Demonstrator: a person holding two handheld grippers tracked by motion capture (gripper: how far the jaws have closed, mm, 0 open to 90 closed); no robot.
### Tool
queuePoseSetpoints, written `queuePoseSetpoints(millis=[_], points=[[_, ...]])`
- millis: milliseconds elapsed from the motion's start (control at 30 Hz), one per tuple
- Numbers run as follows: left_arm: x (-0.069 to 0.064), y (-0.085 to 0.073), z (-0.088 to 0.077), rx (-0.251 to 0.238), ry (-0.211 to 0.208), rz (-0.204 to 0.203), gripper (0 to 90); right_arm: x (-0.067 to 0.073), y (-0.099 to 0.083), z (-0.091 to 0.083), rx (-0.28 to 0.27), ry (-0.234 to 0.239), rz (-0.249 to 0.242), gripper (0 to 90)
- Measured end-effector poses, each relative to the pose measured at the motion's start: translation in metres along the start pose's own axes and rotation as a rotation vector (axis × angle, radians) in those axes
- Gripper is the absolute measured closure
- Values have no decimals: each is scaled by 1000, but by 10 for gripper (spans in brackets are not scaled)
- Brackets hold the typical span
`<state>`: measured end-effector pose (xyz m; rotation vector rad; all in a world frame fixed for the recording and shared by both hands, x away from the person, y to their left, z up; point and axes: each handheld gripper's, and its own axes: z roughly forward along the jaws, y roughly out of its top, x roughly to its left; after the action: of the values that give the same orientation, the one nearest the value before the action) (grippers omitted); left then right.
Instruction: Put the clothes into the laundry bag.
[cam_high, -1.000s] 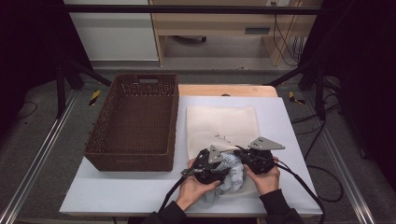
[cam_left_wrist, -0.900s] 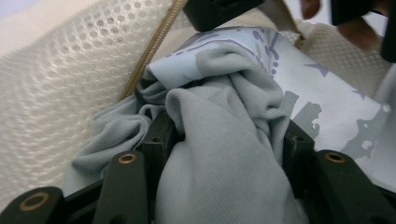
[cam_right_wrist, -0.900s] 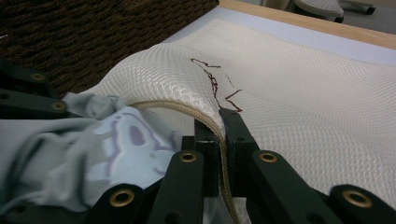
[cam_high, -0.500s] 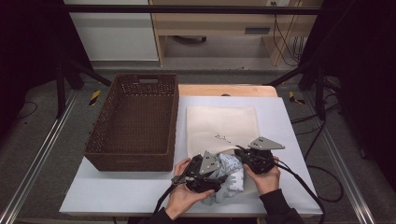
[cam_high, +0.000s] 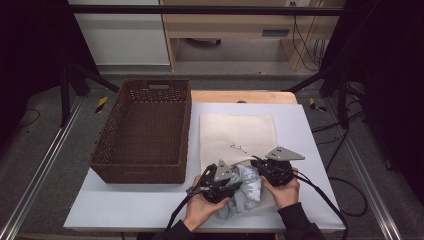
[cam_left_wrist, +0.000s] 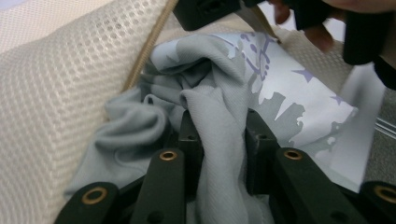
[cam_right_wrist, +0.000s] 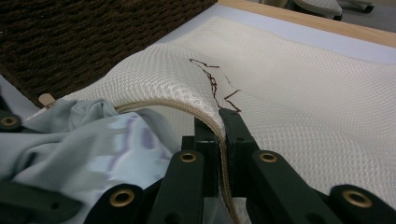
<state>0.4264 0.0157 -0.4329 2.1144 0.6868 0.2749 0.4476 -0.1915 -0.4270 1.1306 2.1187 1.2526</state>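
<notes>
Stuffing a grey printed garment (cam_high: 242, 192) into a cream mesh laundry bag (cam_high: 239, 132) is the work in hand, and each item is being held to serve that end. Taking the bag as landmark: it is lying flat on the white table (cam_high: 125, 212), its open mouth turned toward the person, its far end pointing away. The right gripper (cam_right_wrist: 222, 123) is pinching the zip-edged rim of the bag's mouth, jaws pressed together on the mesh and tape, and is lifting that lip into an arch so the opening is standing clear of the table. The left gripper (cam_left_wrist: 219, 133) is sitting at the bag's mouth with a fold of the garment running up between its jaws; those jaws have just been closing, and the cloth is now looking nipped between them, presumably to push it deeper under the raised lip. The garment is bunching half in and half out of the bag's mouth, its pale printed panel spilling toward the table's near edge. A brown wicker basket (cam_high: 142, 130) is standing just beside the bag's left flank, empty, and is probably waiting to receive the filled bag. A thin dark thread (cam_right_wrist: 212, 81) is lying on the bag's upper face, beyond the pinched rim.
</notes>
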Motion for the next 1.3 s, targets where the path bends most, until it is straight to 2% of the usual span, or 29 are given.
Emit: queuePoseSetpoints(millis=[167,267,400,500,667,767,900,967,1033,1100,1167,1200,1267,1300], points=[[-2,12,11,6,81,29,746,1,1,-2,-14,6,2,863],[2,16,20,22,106,23,744,0,1,-3,-18,11,2,863],[10,15,32,37,93,-9,716,1,0,-2,-11,12,2,863],[12,13,32,12,53,-12,653,1,0,-2,-7,10,3,862],[11,12,16,-37,-9,-6,468,0,0,-1,-6,8,1,862],[6,14,0,-64,-19,13,367,-1,0,-1,-4,5,-1,863],[-1,11,-24,-91,-16,42,286,-1,1,-3,-11,-2,3,862],[-1,7,-36,-94,-11,50,284,-2,1,-3,-10,-5,5,862],[2,4,-43,-66,-26,47,286,-1,1,-2,-8,-6,4,862],[3,-2,-45,-35,-35,48,330,-1,0,-2,-5,-5,4,862],[3,-8,-40,-12,-25,40,382,-1,0,-2,-5,-5,6,862],[3,-11,-36,-2,-29,29,445,-1,0,-2,-5,-6,6,862],[4,-16,-23,16,-56,7,547,0,0,-2,-4,-7,9,862],[4,-17,-18,32,-55,12,581,0,0,-2,-7,-6,6,862]])
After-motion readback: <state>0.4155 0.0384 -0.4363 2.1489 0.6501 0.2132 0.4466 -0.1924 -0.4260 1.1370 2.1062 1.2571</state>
